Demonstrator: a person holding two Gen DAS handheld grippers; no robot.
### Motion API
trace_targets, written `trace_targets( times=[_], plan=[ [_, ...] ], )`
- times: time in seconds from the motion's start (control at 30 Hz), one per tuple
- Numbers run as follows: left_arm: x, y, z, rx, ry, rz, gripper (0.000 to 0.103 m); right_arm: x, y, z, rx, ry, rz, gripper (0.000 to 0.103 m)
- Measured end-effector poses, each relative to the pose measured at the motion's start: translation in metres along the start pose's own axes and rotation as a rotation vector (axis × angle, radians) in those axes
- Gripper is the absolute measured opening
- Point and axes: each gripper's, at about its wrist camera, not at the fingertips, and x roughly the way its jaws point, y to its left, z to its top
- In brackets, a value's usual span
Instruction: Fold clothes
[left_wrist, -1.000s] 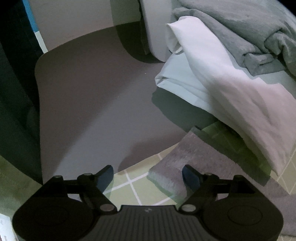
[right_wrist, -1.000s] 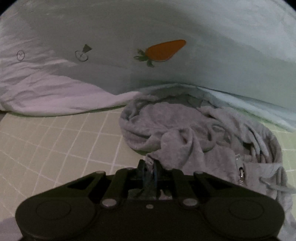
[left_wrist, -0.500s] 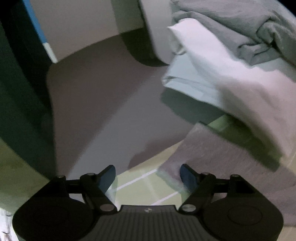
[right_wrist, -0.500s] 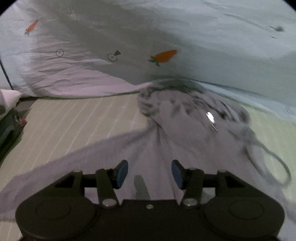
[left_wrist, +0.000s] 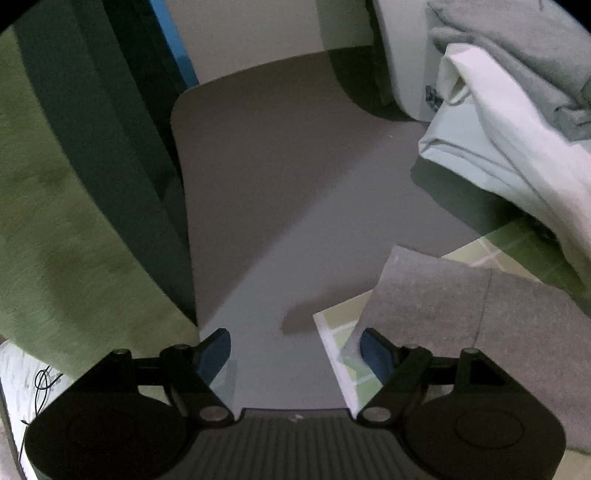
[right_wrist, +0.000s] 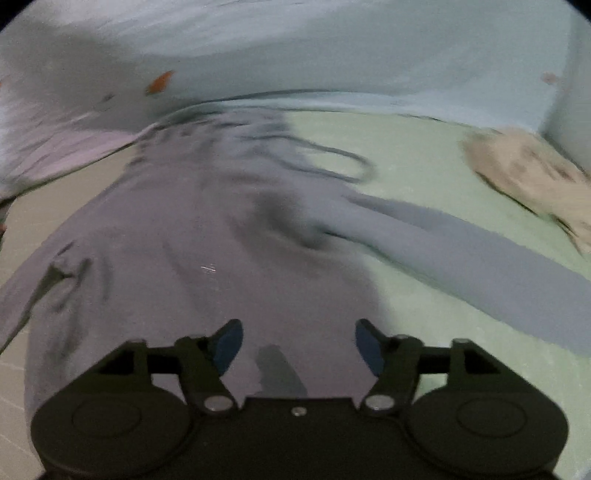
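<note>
A grey hooded sweatshirt (right_wrist: 207, 251) lies spread on the green checked bed sheet (right_wrist: 424, 173), one sleeve (right_wrist: 480, 251) stretching to the right and its drawstring looped near the top. My right gripper (right_wrist: 298, 349) hovers open over the garment's near part, nothing between its fingers. In the left wrist view a corner of the same grey fabric (left_wrist: 461, 314) lies at the bed's edge. My left gripper (left_wrist: 295, 352) is open above the bed corner and the floor, its right finger beside the cloth, apart from it.
A pile of white bedding (left_wrist: 509, 147) with a grey garment (left_wrist: 517, 48) on top sits right of the left gripper. Grey floor (left_wrist: 277, 166) lies beyond the bed edge, a green curtain (left_wrist: 55, 221) to the left. A beige cloth (right_wrist: 528, 177) and a pale carrot-print quilt (right_wrist: 258, 48) border the sweatshirt.
My right gripper let go of the bunched sweatshirt, opened and drew back; the garment now lies spread out flat. My left gripper stayed open and swung left toward the floor and curtain.
</note>
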Motion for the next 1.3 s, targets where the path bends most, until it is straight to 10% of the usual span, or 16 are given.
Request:
trace_targets(
  times=[0.3, 0.7, 0.77, 0.83, 0.87, 0.93, 1.07, 1.3],
  plan=[
    [-0.083, -0.013, -0.045, 0.123, -0.097, -0.192, 0.079, -0.028, -0.073, -0.043, 0.049, 0.034, -0.056, 0.075],
    [-0.180, -0.109, -0.202, 0.618, 0.130, -0.822, 0.083, -0.022, -0.087, -0.067, 0.029, 0.138, 0.243, 0.073],
    [-0.185, -0.121, -0.220, 0.644, 0.157, -0.855, 0.082, -0.020, -0.081, -0.071, -0.003, 0.146, 0.279, 0.060],
    [-0.188, -0.130, -0.228, 0.657, 0.144, -0.849, 0.065, -0.021, -0.078, -0.072, -0.040, 0.140, 0.291, 0.038],
    [-0.189, -0.133, -0.226, 0.651, 0.152, -0.847, 0.047, -0.022, -0.078, -0.071, -0.055, 0.140, 0.285, 0.019],
    [-0.189, -0.139, -0.221, 0.639, 0.167, -0.842, 0.004, -0.024, -0.084, -0.063, -0.026, 0.148, 0.325, 0.013],
    [-0.197, -0.147, -0.199, 0.554, 0.195, -0.882, 0.005, -0.026, -0.102, -0.037, 0.108, 0.150, 0.407, 0.008],
    [-0.266, -0.207, -0.129, 0.521, -0.009, -1.057, 0.004, 0.000, -0.093, 0.061, 0.238, 0.037, 0.444, 0.007]
  ],
)
